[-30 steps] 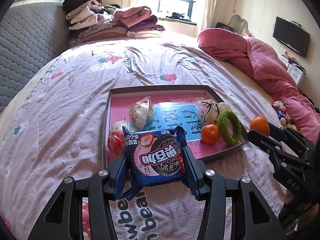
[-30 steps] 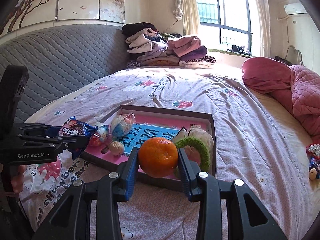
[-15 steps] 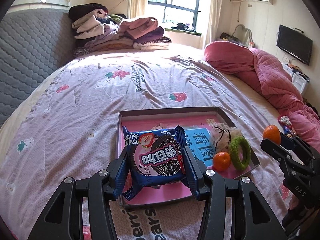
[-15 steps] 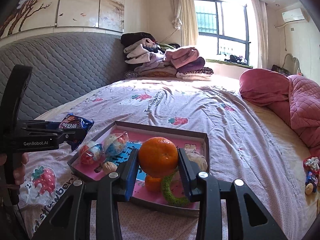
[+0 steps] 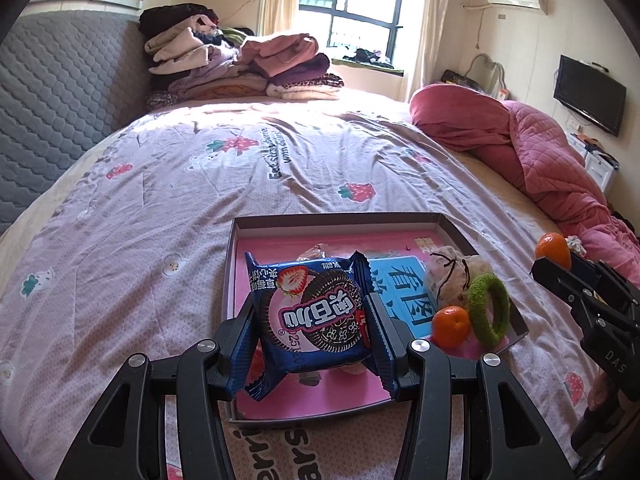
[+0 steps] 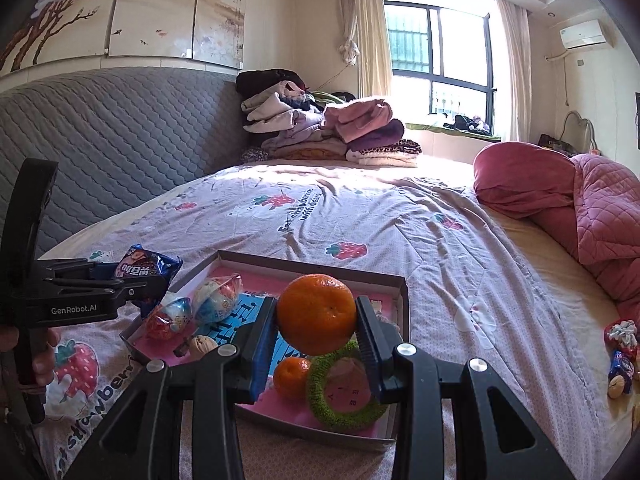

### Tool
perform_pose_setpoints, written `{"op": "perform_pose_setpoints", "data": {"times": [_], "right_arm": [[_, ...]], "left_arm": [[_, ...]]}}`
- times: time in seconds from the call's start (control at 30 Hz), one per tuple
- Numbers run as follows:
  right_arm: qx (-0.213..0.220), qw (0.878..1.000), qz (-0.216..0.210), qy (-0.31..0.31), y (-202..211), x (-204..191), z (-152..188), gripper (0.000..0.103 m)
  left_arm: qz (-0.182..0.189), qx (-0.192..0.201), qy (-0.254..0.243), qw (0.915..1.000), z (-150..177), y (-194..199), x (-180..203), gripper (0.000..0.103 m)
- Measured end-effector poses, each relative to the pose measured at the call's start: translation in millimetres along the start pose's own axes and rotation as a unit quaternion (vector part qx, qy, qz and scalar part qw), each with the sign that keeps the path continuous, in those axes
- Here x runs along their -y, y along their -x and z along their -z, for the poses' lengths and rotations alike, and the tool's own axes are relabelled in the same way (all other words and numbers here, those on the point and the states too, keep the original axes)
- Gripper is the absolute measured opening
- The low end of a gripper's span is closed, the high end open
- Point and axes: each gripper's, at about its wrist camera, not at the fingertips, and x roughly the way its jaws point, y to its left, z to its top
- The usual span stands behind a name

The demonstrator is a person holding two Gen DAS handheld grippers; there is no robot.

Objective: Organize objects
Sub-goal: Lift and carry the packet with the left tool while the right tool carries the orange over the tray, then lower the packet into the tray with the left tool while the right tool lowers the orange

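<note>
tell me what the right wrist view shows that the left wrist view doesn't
Only the right wrist view shows the two wrapped round toys at the tray's left end, the walnut-like thing beside them, the painted wall panels and the small toys on the sheet at far right.

Only the left wrist view shows the wall TV and the drawstring pouch.

Both show the tray, the green ring, the loose mandarin, the left gripper clamping the cookie pack, and the right gripper clamping a mandarin.
</note>
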Motion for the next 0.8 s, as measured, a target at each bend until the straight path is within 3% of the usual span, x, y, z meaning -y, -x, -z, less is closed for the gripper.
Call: {"op": "perform_pose_setpoints", "data": {"times": [0.67,0.8], "right_arm": [[-0.029,1.000,0.007,0.006,-18,-2,18,0.039],[-0.034,0.999,0.008,0.006,-20,0,21,0.039]], "left_arm": [[-0.010,-0.013,-0.017,0.9997,19,-21,16,0.052],[-0.012,-0.013,-0.019,0.9997,20,-20,17,0.045]]}}
